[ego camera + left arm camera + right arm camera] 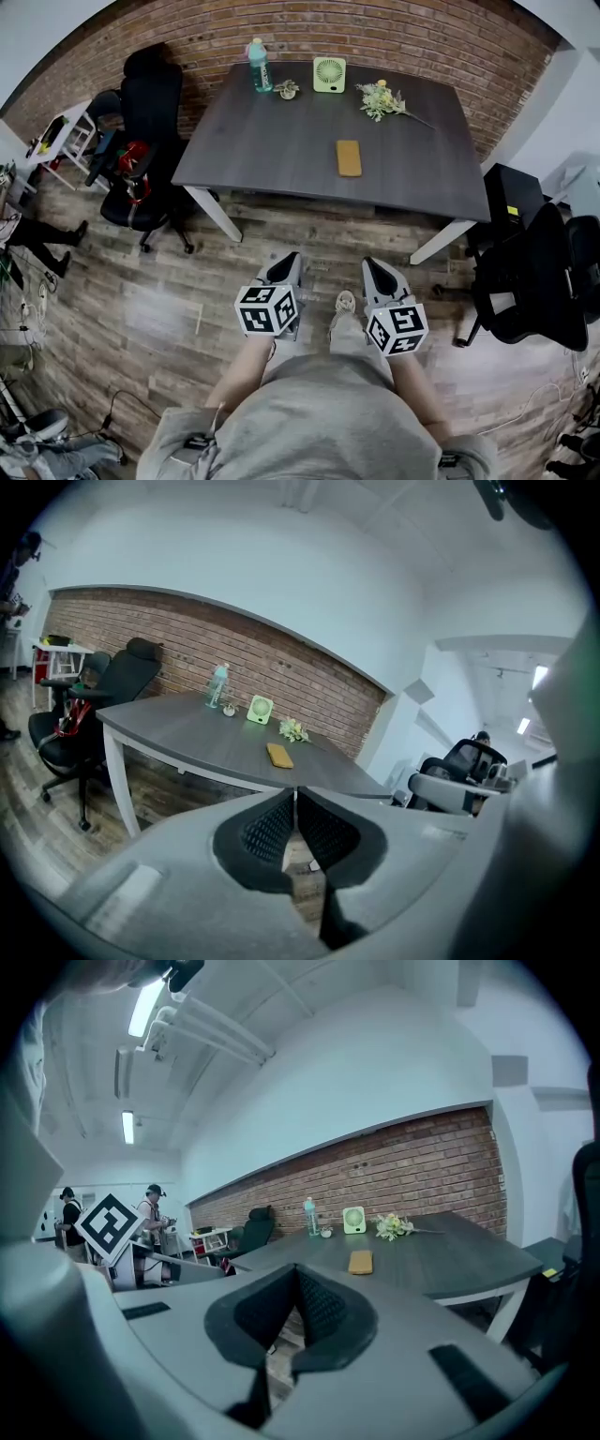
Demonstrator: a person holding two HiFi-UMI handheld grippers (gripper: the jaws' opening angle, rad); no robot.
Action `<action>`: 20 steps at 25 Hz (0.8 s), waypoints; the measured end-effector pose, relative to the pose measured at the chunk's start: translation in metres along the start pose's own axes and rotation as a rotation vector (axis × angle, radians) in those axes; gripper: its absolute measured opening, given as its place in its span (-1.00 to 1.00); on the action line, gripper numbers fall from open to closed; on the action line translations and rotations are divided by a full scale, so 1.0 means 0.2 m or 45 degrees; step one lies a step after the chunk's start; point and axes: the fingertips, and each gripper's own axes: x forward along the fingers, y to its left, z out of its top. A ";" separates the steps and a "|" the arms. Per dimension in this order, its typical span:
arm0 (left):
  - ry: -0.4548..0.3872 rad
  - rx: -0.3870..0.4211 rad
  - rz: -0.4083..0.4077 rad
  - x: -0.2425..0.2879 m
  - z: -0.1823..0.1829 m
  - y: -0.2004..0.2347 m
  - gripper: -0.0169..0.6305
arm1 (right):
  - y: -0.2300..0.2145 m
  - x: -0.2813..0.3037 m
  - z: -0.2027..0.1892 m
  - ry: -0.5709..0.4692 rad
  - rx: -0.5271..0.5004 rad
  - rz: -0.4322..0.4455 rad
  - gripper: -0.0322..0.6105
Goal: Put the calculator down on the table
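The left gripper (287, 262) is hovering over wood-plank flooring (169, 281), its ribbed black pads pressing together on nothing. The flat, round-cornered orange calculator (349, 157) is lying on the matte dark-grey table (262, 141). The right gripper (375, 267) is likewise holding its jaws together, empty.

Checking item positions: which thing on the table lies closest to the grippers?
The flat tan calculator, set forward; bottle, fan and flowers sit along the far edge.
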 end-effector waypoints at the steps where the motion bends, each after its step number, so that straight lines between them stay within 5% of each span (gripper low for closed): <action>1: 0.000 -0.004 -0.003 -0.03 -0.02 0.00 -0.87 | 0.02 -0.03 -0.01 0.000 -0.001 -0.001 -0.89; 20: -0.018 -0.025 -0.015 -0.39 -0.17 -0.05 -0.87 | 0.29 -0.30 -0.09 -0.005 -0.038 0.020 -0.89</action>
